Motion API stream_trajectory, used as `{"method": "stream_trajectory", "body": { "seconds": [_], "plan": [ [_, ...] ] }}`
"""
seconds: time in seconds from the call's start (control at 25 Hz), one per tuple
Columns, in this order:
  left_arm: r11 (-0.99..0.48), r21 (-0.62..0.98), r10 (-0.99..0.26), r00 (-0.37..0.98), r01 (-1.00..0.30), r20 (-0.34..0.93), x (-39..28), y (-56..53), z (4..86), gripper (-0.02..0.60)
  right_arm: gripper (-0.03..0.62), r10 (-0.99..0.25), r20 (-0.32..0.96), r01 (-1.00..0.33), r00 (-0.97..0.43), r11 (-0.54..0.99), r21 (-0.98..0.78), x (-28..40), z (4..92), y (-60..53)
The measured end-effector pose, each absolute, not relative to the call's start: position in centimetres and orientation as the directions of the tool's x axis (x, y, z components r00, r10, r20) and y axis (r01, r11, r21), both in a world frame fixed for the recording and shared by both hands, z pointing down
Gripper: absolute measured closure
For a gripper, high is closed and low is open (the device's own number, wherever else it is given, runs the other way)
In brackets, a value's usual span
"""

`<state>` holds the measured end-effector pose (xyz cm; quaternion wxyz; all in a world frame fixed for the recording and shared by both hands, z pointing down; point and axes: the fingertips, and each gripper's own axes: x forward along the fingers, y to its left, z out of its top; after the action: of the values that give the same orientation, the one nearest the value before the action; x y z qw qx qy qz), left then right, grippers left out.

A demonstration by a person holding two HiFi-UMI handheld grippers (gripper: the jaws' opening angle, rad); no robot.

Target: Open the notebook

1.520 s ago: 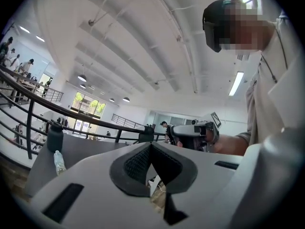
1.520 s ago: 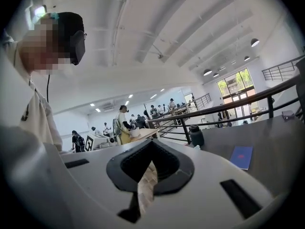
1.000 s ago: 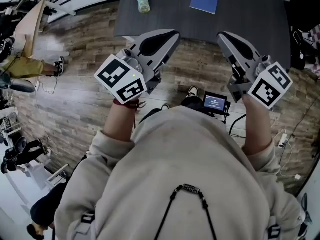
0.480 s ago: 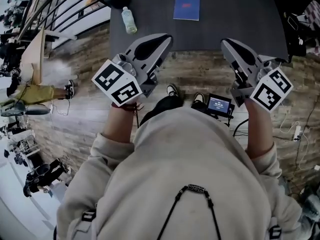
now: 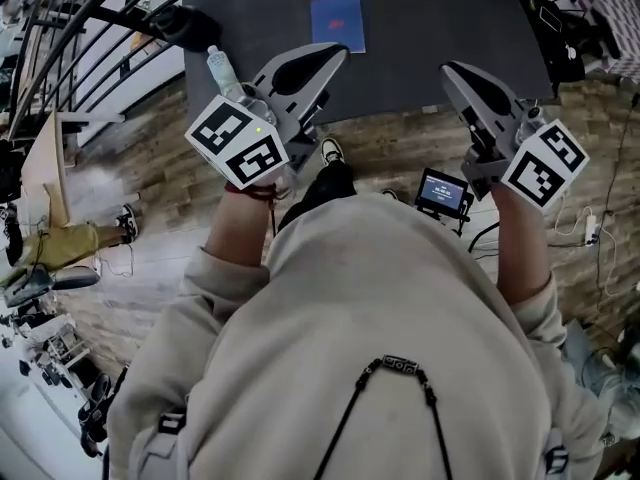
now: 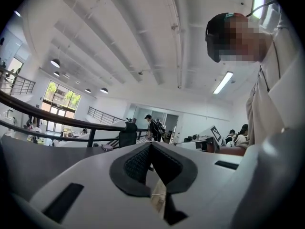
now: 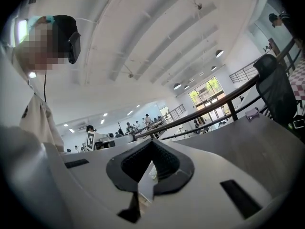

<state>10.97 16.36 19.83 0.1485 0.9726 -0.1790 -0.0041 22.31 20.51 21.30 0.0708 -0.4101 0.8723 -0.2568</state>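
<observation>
A closed blue notebook (image 5: 337,23) lies flat on the dark grey table (image 5: 430,18), near its middle. Both grippers are held level at the table's near edge, short of the notebook and not touching it. In the head view my left gripper (image 5: 335,56) points toward the notebook from just below it, jaws together with nothing between them. My right gripper (image 5: 450,71) is farther right over the table edge, also shut and empty. Each gripper view shows its own jaws meeting at the tip: the left gripper (image 6: 150,146) and the right gripper (image 7: 152,142). Neither shows the notebook.
A clear water bottle (image 5: 222,68) stands at the table's left edge beside my left gripper. A black chair (image 5: 185,23) and a railing (image 5: 90,28) are at the far left. A small screen device (image 5: 443,193) hangs at the person's waist. Dark items (image 5: 560,28) lie at the table's right end.
The person has come closer to the table and turned. The notebook and bottle have slid left and down in the head view. Both grippers now reach the table edge, still shut.
</observation>
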Motion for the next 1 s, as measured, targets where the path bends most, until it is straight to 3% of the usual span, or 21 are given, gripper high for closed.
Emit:
{"method": "stream_trajectory", "body": {
  "seconds": [0.52, 1.0],
  "plan": [
    [-0.899, 0.346, -0.288, 0.958, -0.269, -0.003, 7.8, 2.5, 22.0, 0.578, 0.579, -0.788, 0.173, -0.756, -0.591, 0.467, -0.458, 17.4, 20.4, 7.4],
    [-0.916, 0.331, -0.213, 0.974, -0.226, 0.075, 4.4, -3.7, 25.7, 0.578, 0.579, -0.768, 0.258, -0.782, -0.587, 0.454, -0.427, 12.9, 22.2, -0.4]
  ]
}}
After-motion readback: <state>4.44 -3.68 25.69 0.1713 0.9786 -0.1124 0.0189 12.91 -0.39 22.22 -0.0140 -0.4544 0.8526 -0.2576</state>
